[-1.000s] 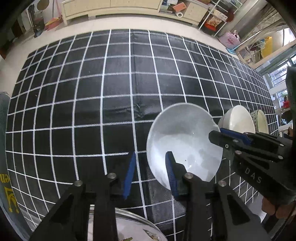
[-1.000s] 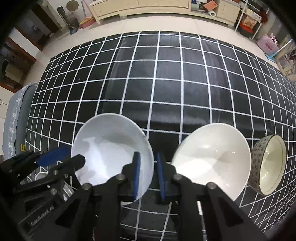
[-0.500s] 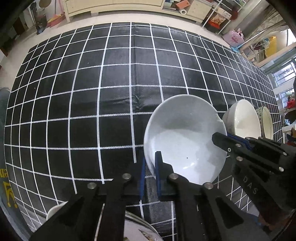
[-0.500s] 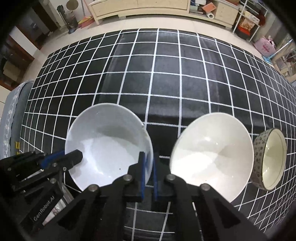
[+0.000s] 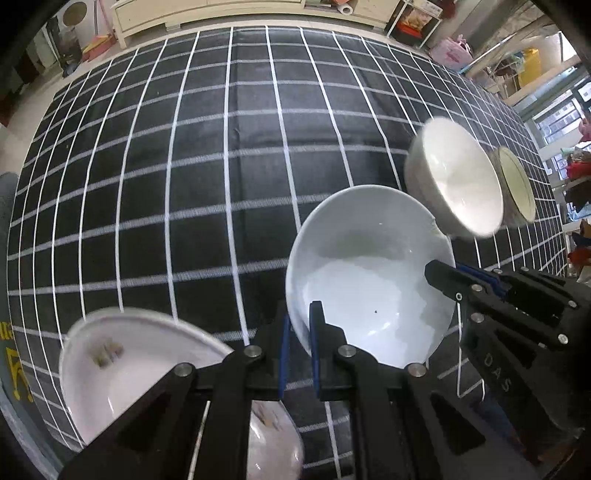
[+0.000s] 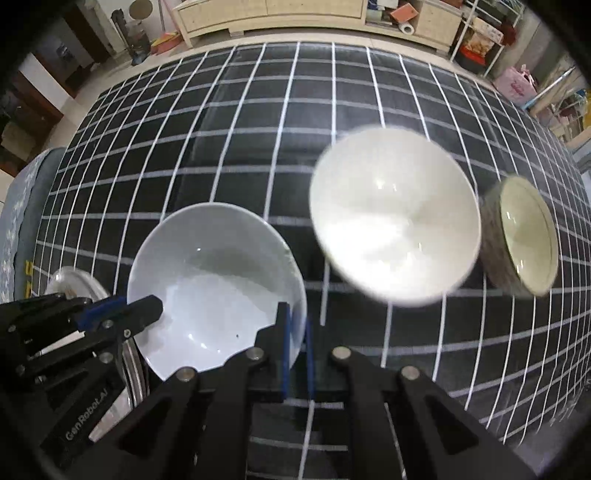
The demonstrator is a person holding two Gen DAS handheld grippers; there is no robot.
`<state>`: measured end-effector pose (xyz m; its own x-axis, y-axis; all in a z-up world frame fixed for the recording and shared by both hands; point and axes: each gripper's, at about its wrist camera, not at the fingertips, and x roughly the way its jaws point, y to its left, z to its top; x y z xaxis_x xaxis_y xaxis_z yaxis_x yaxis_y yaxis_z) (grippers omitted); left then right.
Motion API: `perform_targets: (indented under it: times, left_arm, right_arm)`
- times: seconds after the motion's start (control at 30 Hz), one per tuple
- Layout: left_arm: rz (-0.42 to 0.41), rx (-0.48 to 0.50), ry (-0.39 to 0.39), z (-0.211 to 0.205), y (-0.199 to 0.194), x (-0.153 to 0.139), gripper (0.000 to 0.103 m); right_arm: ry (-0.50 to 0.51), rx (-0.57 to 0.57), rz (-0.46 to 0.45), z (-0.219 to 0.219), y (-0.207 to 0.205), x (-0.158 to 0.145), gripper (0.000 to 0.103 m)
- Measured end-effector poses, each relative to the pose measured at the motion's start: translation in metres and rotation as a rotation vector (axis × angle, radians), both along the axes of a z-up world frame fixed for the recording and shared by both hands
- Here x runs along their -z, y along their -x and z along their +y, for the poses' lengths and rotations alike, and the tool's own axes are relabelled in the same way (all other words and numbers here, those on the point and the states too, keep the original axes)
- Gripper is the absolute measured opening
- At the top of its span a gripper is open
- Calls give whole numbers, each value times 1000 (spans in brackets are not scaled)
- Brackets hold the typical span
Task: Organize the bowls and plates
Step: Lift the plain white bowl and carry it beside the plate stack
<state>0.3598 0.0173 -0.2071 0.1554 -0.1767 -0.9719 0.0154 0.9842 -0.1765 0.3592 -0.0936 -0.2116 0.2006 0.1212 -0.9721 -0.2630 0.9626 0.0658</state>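
Both grippers hold one white bowl [image 5: 369,273], also in the right wrist view [image 6: 214,284]. My left gripper [image 5: 298,343] is shut on its left rim. My right gripper [image 6: 297,350] is shut on its right rim; it shows in the left wrist view [image 5: 461,280] too. The bowl appears lifted above the checked cloth. A second white bowl [image 6: 391,214] sits to its right, blurred, and a small patterned bowl [image 6: 521,236] lies beyond that. A white plate [image 5: 125,365] with a small print lies below my left gripper, on a stack.
The black cloth with white grid lines [image 5: 184,147] covers the table. A metal-rimmed plate edge [image 6: 77,284] shows at the left in the right wrist view. Cabinets and shelves [image 6: 295,14] stand on the floor beyond the far table edge.
Both grippers closed on the white bowl's rims and the bowl rose with them. The other bowls and the plate stack now look farther below and blurred.
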Motion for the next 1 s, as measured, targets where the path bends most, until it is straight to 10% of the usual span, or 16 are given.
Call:
perform_targets:
  times: [1.0]
  left_arm:
    - [9,0,-4,-28,92,2,9]
  right_arm:
    - [-23,5,37,-64,118,-10,10]
